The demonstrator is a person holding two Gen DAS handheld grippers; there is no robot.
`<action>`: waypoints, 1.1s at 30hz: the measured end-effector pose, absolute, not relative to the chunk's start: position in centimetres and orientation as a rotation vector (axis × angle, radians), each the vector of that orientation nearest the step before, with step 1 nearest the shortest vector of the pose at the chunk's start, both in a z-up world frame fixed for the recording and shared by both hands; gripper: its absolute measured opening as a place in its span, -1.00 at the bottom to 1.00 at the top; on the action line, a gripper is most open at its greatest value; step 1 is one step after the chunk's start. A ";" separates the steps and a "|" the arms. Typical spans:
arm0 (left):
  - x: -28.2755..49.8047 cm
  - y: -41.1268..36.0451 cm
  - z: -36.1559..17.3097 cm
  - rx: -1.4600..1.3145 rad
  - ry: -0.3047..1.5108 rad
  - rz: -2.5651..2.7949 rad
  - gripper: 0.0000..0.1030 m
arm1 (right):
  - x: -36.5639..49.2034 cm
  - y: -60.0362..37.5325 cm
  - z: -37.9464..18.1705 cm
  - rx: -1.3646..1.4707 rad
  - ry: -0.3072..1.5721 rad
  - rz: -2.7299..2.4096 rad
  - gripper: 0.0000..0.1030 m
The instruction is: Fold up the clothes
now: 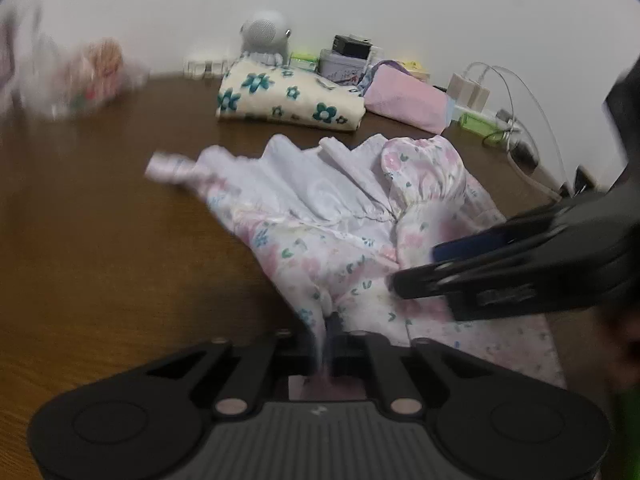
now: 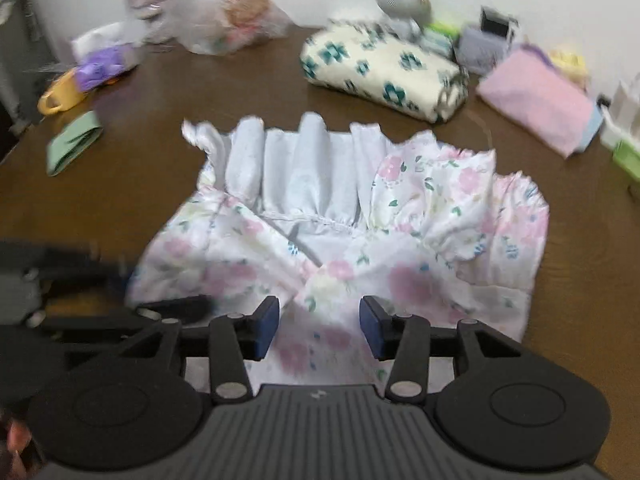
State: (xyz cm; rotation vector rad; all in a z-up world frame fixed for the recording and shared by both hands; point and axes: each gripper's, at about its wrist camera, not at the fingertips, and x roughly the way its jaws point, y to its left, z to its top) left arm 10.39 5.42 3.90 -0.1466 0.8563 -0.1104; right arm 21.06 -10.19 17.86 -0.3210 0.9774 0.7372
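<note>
Floral garment [image 2: 340,240] | near edge pinched, left gripper [image 1: 326,328] | table [image 1: 100,220]

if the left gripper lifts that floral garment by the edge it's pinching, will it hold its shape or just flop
Probably flop. The floral garment lies bunched and rumpled on the table, so it looks thin and limp. It seems light, as the fold pinched in the shut left gripper already tents upward. Its slight sheen hints it might slip. The right gripper stands open over it, pads not pressing.
</note>
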 end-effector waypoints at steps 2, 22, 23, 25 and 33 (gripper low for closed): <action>9.6 6.9 4.0 -0.161 0.843 -0.138 -0.92 | 20.2 -9.5 17.5 -0.399 0.911 0.722 -0.53; 4.0 7.3 7.9 0.005 0.648 -0.137 -0.03 | 15.9 -21.9 23.9 -0.322 0.778 0.846 -0.48; 3.5 6.3 8.3 0.016 0.630 -0.167 -0.03 | 15.3 -20.3 23.2 -0.376 0.789 0.883 -0.49; 3.2 4.5 7.4 0.122 0.653 -0.178 -0.16 | 14.9 -18.4 21.3 -0.476 0.817 0.864 -0.66; 0.9 8.1 5.9 0.099 0.714 0.019 -0.62 | 15.0 -23.8 19.5 -0.432 0.971 0.740 -0.49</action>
